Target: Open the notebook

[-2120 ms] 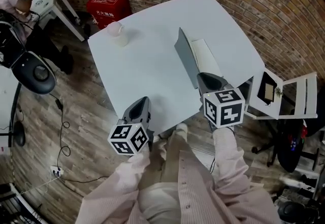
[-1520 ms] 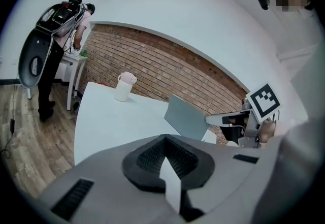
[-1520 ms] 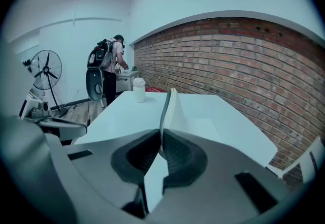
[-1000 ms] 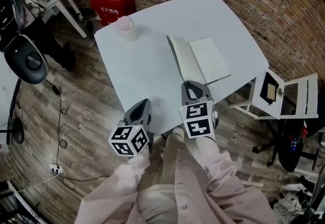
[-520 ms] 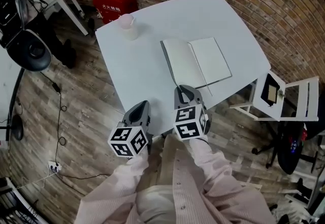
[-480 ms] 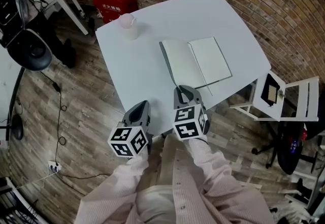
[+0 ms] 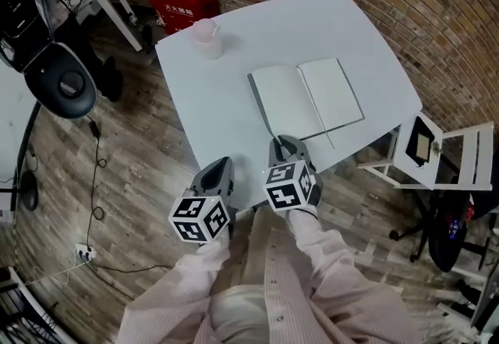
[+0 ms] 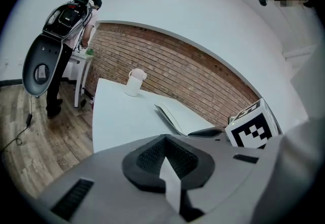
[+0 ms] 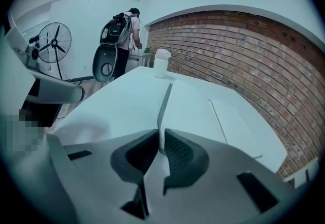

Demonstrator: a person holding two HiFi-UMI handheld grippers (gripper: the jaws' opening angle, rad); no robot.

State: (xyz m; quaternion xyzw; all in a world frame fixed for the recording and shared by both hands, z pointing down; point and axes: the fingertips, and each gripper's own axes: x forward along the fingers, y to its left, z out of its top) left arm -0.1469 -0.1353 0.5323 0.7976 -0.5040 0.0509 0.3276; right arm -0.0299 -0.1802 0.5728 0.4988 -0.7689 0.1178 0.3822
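Note:
The notebook (image 7: 308,101) lies spread open on the white table (image 7: 218,101), with blank pages facing up. My right gripper (image 7: 279,140) is at its near left corner. In the right gripper view the cover's dark edge (image 9: 163,111) runs into the narrow gap between the pads of the right gripper (image 9: 158,141). The jaws have just been opening a little, and the cover edge is still between them. My left gripper (image 7: 221,163) hangs at the table's near edge, apart from the notebook (image 8: 185,119). The left gripper (image 8: 165,139) is shut on nothing.
A white lidded cup (image 7: 207,32) stands near the table's far left corner. On the floor are a red crate (image 7: 183,1), a black office chair (image 7: 66,85) and cables to the left. A white folding chair (image 7: 437,151) is at the right. A brick wall runs behind.
The cover, first standing upright, has swung left and down until the notebook lies flat. My right gripper went with it, left and down toward the near edge. The left gripper stayed put.

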